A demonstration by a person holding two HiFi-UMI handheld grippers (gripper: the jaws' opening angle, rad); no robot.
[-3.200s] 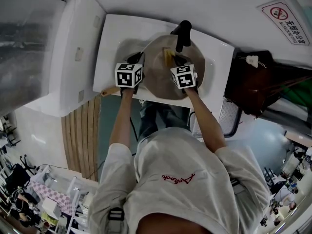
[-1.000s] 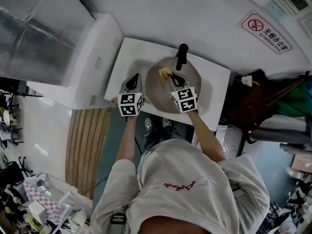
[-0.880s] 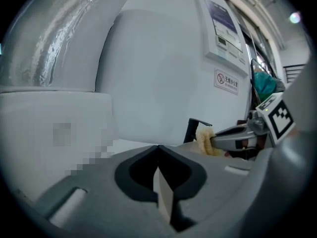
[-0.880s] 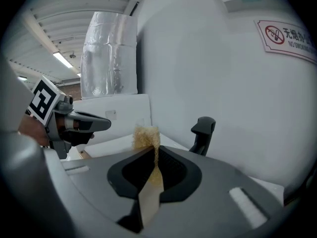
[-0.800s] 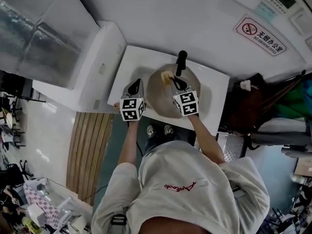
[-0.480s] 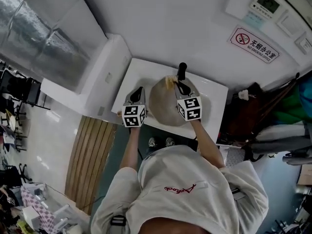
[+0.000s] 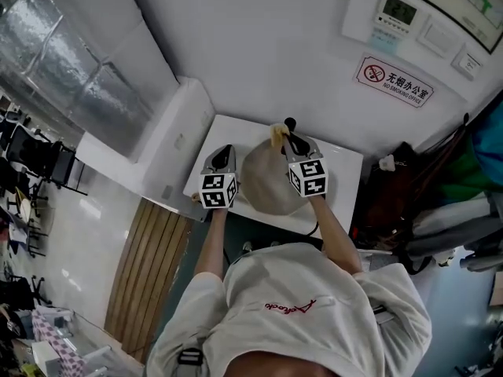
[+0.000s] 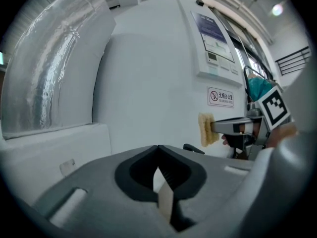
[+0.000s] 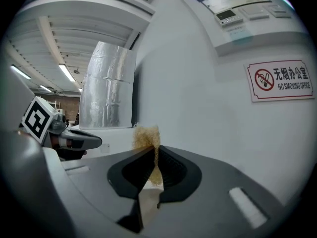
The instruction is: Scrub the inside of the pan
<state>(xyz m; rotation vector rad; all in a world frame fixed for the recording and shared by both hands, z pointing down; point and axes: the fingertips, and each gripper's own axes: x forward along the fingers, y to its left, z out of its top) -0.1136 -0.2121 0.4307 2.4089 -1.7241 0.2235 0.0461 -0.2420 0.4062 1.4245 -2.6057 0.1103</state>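
The round grey pan (image 7: pixel 267 183) sits on the white table (image 7: pixel 342 187), its black handle (image 7: pixel 289 123) pointing to the far wall. My right gripper (image 7: pixel 284 137) hangs over the pan's far rim near the handle, shut on a yellow sponge (image 7: pixel 276 135), whose frayed top sticks out above the jaws (image 9: pixel 147 137). My left gripper (image 7: pixel 223 151) is just left of the pan, shut with nothing held (image 8: pixel 158 151). In the left gripper view the sponge (image 8: pixel 207 129) and the handle (image 8: pixel 194 148) show at the right.
A white cabinet (image 7: pixel 169 144) adjoins the table's left side, under a silver duct (image 7: pixel 71 69). A no-smoking sign (image 7: pixel 397 81) and a control panel (image 7: pixel 397 10) hang on the wall behind. Dark bags (image 7: pixel 393 191) lie to the right and wooden slats (image 7: pixel 149 265) at lower left.
The head view has drawn back, so the table looks smaller. The right gripper has carried the sponge from the pan's middle to its far rim by the handle. The left gripper stays left of the pan.
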